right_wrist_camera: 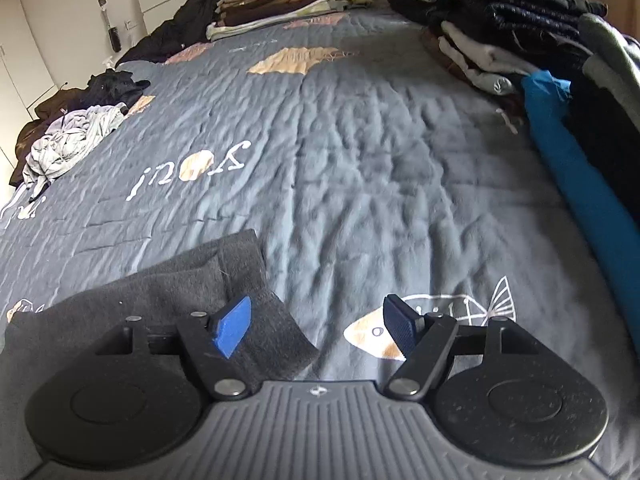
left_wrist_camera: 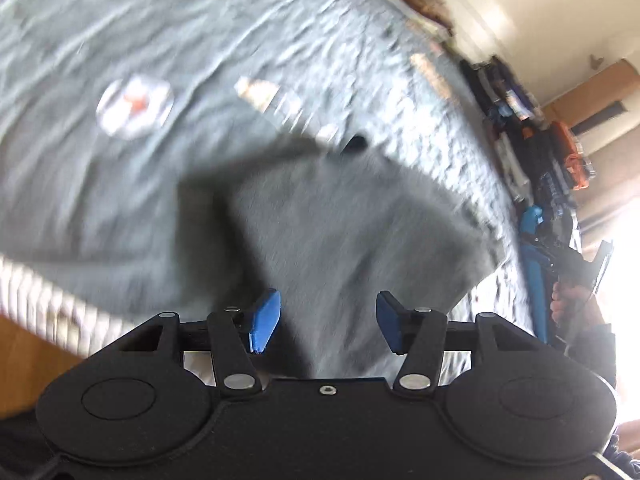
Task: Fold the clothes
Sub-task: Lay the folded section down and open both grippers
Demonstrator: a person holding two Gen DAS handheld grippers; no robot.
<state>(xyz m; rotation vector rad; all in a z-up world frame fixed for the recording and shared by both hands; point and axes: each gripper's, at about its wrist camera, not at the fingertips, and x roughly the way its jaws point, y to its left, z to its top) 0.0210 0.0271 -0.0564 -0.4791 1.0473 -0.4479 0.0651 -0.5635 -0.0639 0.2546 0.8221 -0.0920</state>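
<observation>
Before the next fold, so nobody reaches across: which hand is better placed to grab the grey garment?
Probably left: the left tongs hang open right over the grey garment; the right tongs sit past its edge.

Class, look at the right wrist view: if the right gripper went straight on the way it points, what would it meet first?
Most likely the grey quilted bedspread: the right gripper stands open, with the dark grey garment off to its left side.

Left view motion-blurred with window glare at right; right view sharp, daylit, fisheye-curved.

A dark grey fleece garment (right_wrist_camera: 168,300) lies flat on the bed; it is folded into layers; one narrow folded end points toward the bed's middle.
</observation>
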